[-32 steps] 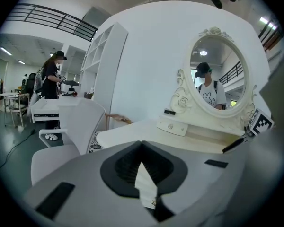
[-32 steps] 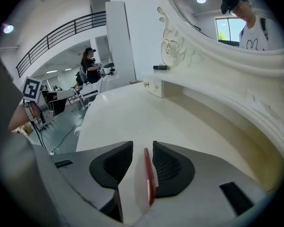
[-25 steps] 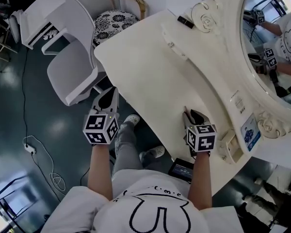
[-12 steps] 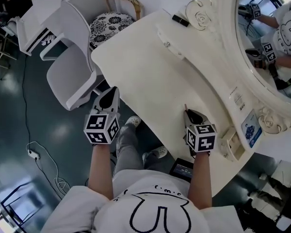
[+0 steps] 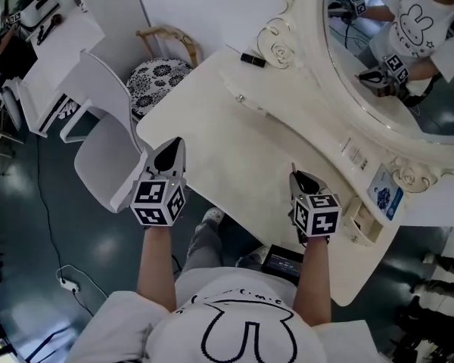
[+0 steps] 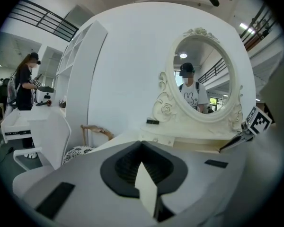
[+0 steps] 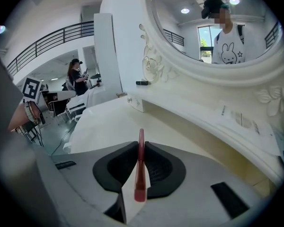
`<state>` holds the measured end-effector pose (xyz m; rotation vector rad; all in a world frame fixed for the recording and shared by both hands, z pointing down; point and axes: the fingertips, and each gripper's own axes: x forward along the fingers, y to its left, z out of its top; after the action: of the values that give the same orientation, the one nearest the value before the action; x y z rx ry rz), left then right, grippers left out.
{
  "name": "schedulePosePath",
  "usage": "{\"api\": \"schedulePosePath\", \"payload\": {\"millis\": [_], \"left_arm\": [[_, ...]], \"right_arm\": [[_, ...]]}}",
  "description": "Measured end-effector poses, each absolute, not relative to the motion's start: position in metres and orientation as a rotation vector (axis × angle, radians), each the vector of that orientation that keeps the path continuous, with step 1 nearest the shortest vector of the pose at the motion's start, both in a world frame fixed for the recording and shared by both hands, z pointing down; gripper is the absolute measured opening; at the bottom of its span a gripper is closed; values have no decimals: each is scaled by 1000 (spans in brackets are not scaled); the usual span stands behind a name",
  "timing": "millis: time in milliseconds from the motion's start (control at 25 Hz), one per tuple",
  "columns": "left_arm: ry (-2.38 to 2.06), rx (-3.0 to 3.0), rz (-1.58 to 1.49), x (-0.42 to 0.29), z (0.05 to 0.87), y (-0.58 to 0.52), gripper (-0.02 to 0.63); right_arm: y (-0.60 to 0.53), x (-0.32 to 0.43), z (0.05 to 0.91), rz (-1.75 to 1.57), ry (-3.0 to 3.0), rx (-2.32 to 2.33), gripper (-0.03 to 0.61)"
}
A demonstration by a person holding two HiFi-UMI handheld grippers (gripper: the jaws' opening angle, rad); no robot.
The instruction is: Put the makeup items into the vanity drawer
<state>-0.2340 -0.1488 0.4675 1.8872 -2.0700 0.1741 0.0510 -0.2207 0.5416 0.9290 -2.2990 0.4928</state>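
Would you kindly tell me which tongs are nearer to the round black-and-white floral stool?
Left. The left tongs hover at the cream vanity top's edge, just short of the stool; the right tongs, gripping a thin red stick, sit over that top, farther away.

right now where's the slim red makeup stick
The slim red stick is clamped in the right tongs, over the vanity top at its right, near the mirror frame.

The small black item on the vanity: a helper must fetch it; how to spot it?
On the cream vanity table, follow the oval mirror's frame to the carved rose at its far end. The small black bar lies on the ledge beside it, the only dark thing there.
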Motion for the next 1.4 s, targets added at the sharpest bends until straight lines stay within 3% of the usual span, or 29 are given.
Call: {"api": "schedulePosePath", "payload": {"millis": [320,1080,1400], "left_arm": [[-1952,2104,211,-215,437,-200,8],[-1542,2474,219,-27,429,-257,8],[-1564,2443,177,9,433,-258,8]], "right_arm": [[-232,80,516,518,-2283,1179,44],[-195,269,490,570,-2058,1675,44],[-196,317,483,536,-2048,1673,44]]}}
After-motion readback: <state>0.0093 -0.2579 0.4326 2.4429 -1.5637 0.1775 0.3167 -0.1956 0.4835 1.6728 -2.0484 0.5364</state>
